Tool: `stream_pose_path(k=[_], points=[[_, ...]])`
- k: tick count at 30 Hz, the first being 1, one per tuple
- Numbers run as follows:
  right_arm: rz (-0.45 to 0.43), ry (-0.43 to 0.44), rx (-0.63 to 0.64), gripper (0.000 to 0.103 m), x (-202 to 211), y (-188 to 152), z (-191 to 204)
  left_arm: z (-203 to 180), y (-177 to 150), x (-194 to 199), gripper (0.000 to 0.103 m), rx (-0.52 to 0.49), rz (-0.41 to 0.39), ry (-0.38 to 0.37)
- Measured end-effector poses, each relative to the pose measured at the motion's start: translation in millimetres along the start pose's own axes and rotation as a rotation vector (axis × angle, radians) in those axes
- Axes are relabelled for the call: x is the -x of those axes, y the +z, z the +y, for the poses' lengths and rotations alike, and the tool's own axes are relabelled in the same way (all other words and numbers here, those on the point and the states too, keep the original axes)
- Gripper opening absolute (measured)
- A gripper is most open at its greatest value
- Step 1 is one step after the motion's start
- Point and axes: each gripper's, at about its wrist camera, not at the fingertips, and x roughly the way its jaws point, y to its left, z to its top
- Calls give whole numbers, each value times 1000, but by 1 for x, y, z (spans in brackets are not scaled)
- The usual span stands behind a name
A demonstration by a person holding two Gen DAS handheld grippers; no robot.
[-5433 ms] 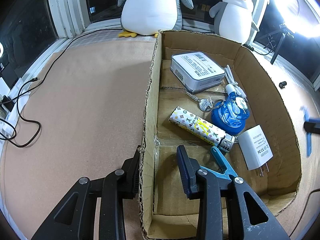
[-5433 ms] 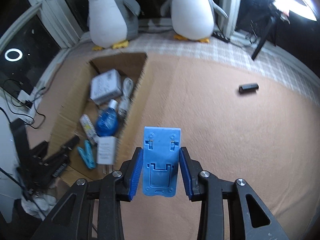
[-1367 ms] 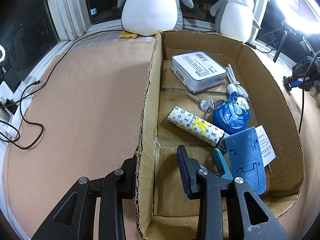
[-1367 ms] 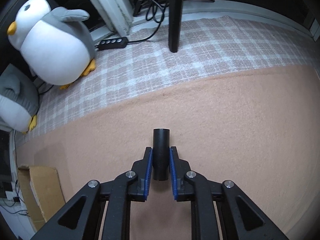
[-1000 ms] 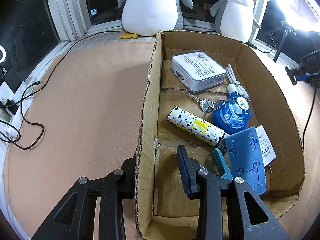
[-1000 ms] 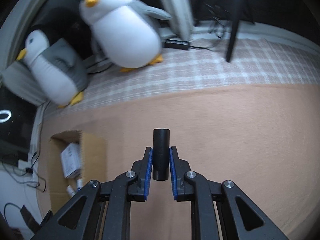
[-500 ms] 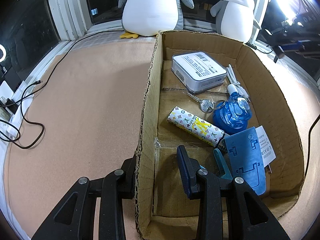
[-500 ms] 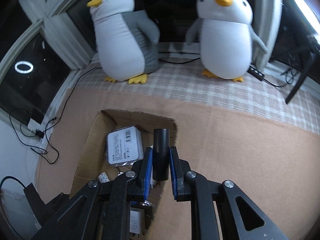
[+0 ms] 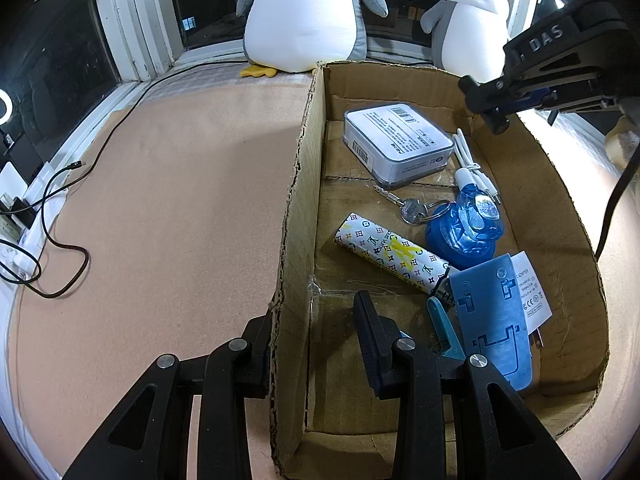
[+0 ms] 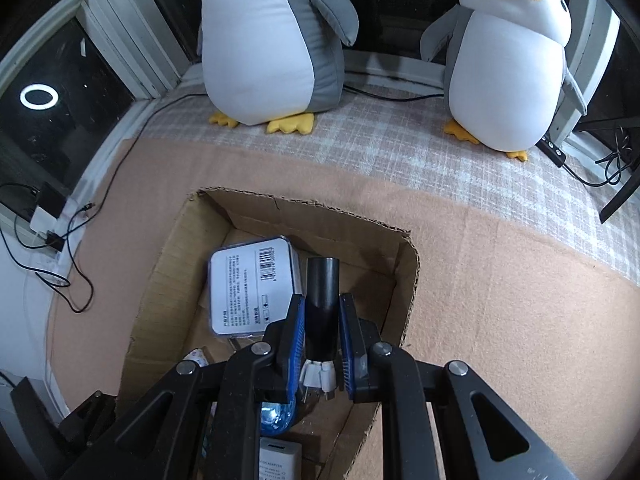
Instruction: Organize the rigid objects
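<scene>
My right gripper (image 10: 322,326) is shut on a small black cylinder (image 10: 322,300) and holds it above the far part of the open cardboard box (image 10: 404,280). In the left wrist view the right gripper (image 9: 496,116) shows over the box's far right wall (image 9: 560,184). My left gripper (image 9: 316,328) straddles the box's left wall (image 9: 296,208), jaws apart, one finger outside and one inside. In the box lie a grey tin (image 9: 396,142), a white cable (image 9: 468,164), keys (image 9: 412,210), a blue fan (image 9: 468,228), a patterned lighter (image 9: 392,254), a blue stand (image 9: 496,316), a white charger (image 9: 534,288) and a teal clip (image 9: 444,328).
Two plush penguins (image 10: 272,40) (image 10: 512,60) stand on the checked cloth by the window. Black cables (image 9: 48,208) and a power strip lie at the left edge of the tan mat (image 9: 180,200). A tripod leg (image 10: 620,196) stands at the right.
My right gripper has carried the black cylinder from the mat on the right to above the box. The blue stand now lies in the box. The left gripper has not moved.
</scene>
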Motion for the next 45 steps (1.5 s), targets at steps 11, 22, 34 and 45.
stream_pose_path(k=[11, 22, 34, 45], points=[[-5, -15, -4, 15, -1, 2, -1, 1, 0, 0, 36, -1, 0, 2], [-5, -17, -3, 16, 0, 2, -2, 1, 0, 0, 36, -1, 0, 2], [-6, -20, 12, 30, 9, -4, -3, 1, 0, 0, 36, -1, 0, 3], [-44, -27, 23, 35, 39, -24, -11, 4, -1, 0, 36, -5, 6, 6]])
